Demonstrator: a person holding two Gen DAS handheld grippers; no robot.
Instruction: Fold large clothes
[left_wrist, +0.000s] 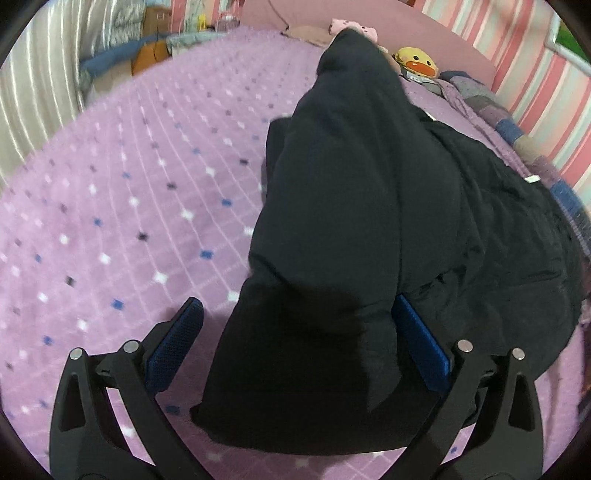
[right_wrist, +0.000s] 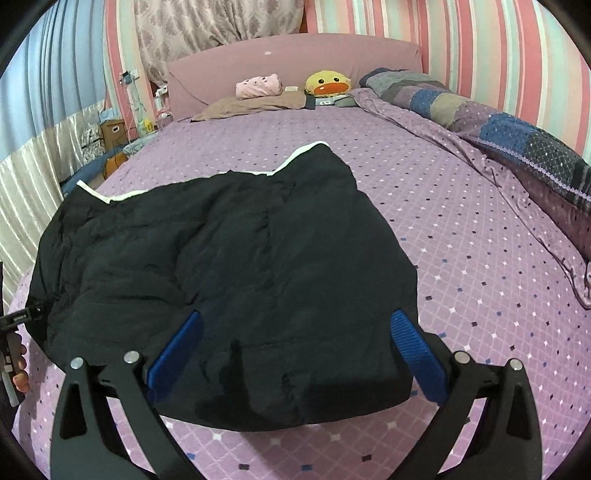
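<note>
A black padded jacket (right_wrist: 236, 280) with white trim at its far edge lies spread on the purple dotted bedsheet (right_wrist: 461, 258). In the right wrist view my right gripper (right_wrist: 297, 317) hovers open at the jacket's near hem, its blue pads (right_wrist: 417, 354) wide apart over the cloth. In the left wrist view a long folded part of the jacket (left_wrist: 340, 206) runs away from me between the spread fingers of my left gripper (left_wrist: 297, 304). That gripper is open; bare sheet shows between its left pad (left_wrist: 177, 347) and the cloth.
A yellow duck plush (right_wrist: 328, 83), a pink plush (right_wrist: 258, 86) and a brown pillow (right_wrist: 251, 103) sit by the pink headboard (right_wrist: 295, 55). A rolled patchwork quilt (right_wrist: 498, 129) lines the right side. Boxes and clutter (right_wrist: 110, 129) stand beside the bed's left. A hand (right_wrist: 20, 369) shows at the left edge.
</note>
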